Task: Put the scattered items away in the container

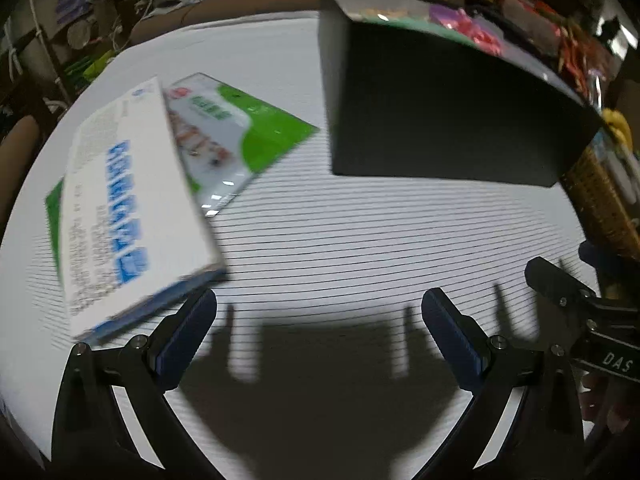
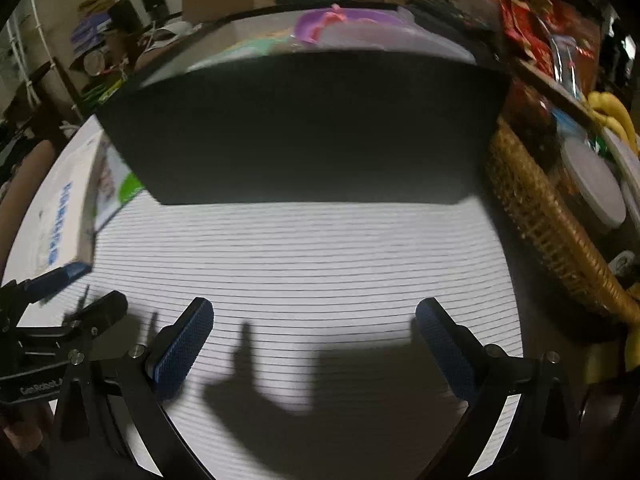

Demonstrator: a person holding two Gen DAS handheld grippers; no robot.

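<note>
White box (image 1: pixel 132 208) lies lengthwise toward the camera (overlapping green packet (image 1: pixel 256 128)).

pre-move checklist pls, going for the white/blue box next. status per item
1. Right gripper empty, jaws wide apart: ok.
2. Left gripper empty, jaws apart: ok.
3. White and blue box out of the black container: ok. It overlaps the green and white pack.
4. Box clear of the left gripper's pads: cannot tell; its lower corner sits right at the left-hand pad.
5. Striped table between right gripper and container bare: ok.
6. Room in the container: cannot tell; purple and pink items show at its rim.
7. Wicker basket close beside the container: not ok.
</note>
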